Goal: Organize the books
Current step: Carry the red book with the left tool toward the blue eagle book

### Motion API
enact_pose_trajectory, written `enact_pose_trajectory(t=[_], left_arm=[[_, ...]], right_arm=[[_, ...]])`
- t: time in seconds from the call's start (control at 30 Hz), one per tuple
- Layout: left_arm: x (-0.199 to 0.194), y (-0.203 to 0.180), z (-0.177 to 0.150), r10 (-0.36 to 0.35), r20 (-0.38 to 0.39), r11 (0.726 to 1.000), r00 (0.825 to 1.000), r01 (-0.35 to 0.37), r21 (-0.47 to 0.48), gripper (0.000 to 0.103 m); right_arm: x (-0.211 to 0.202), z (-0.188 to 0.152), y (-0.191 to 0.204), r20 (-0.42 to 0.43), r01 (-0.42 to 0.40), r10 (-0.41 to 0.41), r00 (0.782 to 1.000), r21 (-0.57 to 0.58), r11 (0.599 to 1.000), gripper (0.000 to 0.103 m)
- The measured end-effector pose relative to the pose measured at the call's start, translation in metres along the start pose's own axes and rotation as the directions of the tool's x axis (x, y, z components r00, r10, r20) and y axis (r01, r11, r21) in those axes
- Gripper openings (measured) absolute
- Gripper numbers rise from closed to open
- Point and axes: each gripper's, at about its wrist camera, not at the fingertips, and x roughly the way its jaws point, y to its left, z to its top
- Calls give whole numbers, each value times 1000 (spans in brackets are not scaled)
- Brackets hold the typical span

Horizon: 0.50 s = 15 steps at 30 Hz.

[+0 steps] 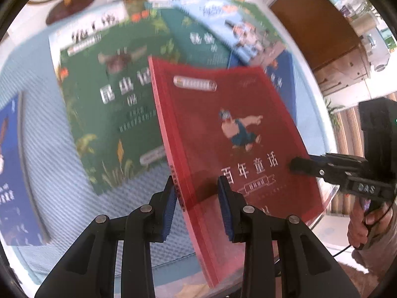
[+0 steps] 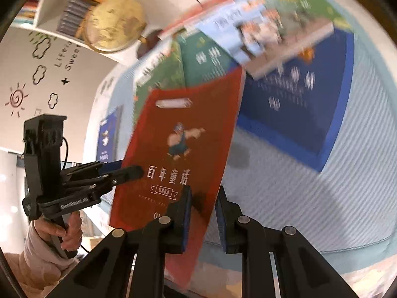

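A red book [image 1: 223, 129] with a running figure on its cover hangs tilted above the table, held from both sides. My left gripper [image 1: 197, 186] is shut on its spine edge near the bottom. In the right wrist view that same left gripper [image 2: 134, 171] is clamped on the book's left side. My right gripper [image 2: 203, 193] is shut on the opposite edge of the red book [image 2: 178, 149]. From the left wrist view the right gripper [image 1: 297, 165] reaches in from the right, one finger lying on the cover.
Several books lie spread on a light-blue ribbed mat [image 1: 62, 186]: a green one [image 1: 111, 104], a teal one [image 1: 203, 42], a pale-blue one [image 1: 238, 27], a dark-blue one [image 2: 292, 104]. Another blue book [image 1: 10, 161] lies at the left. A golden globe [image 2: 114, 24] stands behind them.
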Motion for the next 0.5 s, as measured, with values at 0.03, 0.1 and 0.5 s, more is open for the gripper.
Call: enact_pose_trajectory(t=[0.03,0.1,0.5], left_arm=[[9,2,-3,-2,-35,1000,999,2,-2,20],[22,7,-8,2,-73,1000,997,-4,-30,19],[40,30,-11,-84,-100,988,991,70,-136,23]], right_arm=[[9,-2,-7,-21,-3,4,1000,24,1000,19],[25,-7,-20,-52,0,3,999,61,998,20],[52,9,-59,-66,-277,290,955,160,947,54]])
